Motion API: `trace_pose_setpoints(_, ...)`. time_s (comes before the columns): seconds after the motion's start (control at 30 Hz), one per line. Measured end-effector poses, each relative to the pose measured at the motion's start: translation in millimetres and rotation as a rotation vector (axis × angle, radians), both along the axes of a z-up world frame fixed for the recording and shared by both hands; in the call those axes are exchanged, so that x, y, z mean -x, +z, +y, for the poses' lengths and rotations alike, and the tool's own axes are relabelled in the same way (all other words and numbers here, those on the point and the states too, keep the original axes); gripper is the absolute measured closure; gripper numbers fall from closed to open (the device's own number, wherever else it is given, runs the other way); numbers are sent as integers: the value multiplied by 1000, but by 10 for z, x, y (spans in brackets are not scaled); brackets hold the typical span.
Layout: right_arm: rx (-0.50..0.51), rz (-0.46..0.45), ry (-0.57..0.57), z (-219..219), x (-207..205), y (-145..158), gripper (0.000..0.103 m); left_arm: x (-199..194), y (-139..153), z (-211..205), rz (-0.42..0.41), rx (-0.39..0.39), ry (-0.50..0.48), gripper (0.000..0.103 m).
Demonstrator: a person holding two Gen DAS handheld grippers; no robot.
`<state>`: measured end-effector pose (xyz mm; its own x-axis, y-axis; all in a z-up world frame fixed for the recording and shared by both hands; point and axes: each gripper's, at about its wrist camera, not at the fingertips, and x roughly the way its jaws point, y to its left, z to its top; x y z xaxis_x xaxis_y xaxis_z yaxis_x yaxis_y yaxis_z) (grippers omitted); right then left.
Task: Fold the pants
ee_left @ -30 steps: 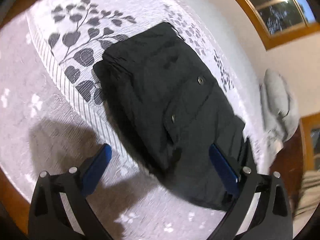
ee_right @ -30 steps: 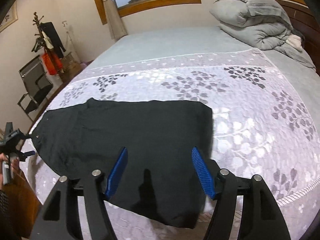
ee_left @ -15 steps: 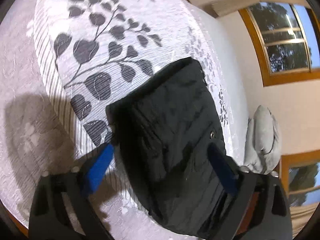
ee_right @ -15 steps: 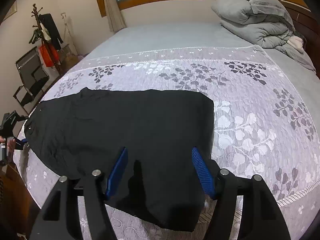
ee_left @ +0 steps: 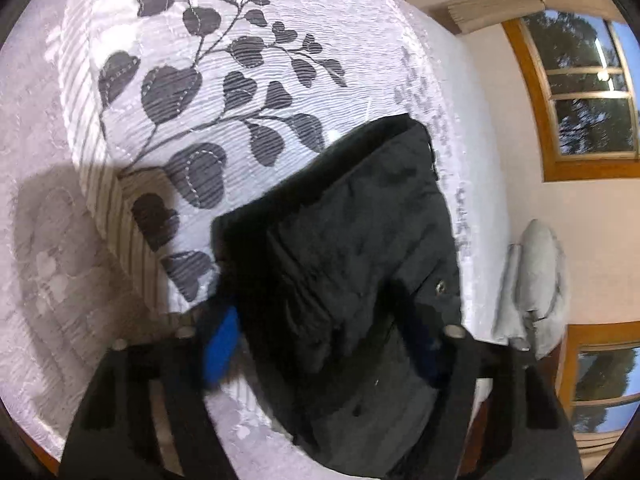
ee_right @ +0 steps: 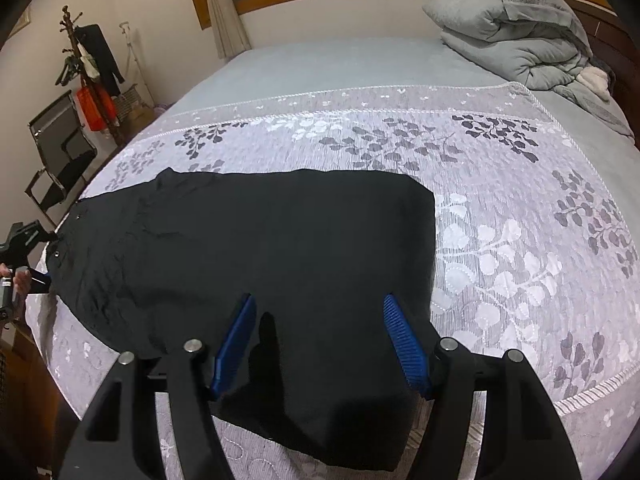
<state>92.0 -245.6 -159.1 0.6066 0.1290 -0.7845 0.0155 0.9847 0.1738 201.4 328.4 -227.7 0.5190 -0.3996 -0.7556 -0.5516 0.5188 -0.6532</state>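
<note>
Left wrist view: black pants lie on the leaf-patterned bedspread, their waist end between the closing jaws of the left gripper.
Its blue pads flank the bunched fabric, and blur hides whether they press it yet. Right wrist view: the pants lie flat across the bedspread, and the right gripper hangs spread above their near edge, pinching nothing; the left gripper meets the waist at far left; a grey duvet lies behind.
</note>
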Motion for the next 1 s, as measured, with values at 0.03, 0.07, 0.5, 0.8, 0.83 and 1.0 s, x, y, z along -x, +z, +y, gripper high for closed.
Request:
trace_pose_setpoints(0.03,2,2,0,3,0,-10,36,9,18,-7,-3,-17,-8,48)
trace_pose_setpoints(0.07,2,3,0,3,-2,-19,36,21,35,-20,-11,-31,-16,57)
trace_pose_setpoints(0.5,-2,11,-10,-1,-8,-51,35,-50,101,-170,-100,-32,-16,66)
trace_pose_setpoints(0.8,-2,16,-13,-25,-15,-64,35,-32,4,-205,-112,-20,14,84)
trace_pose_setpoints(0.83,-1,16,-13,-27,-18,-62,35,-28,46,-235,-117,-37,14,86)
trace_pose_setpoints(1.0,-3,14,-20,-67,-7,-57,35,48,348,-422,-198,-126,13,90)
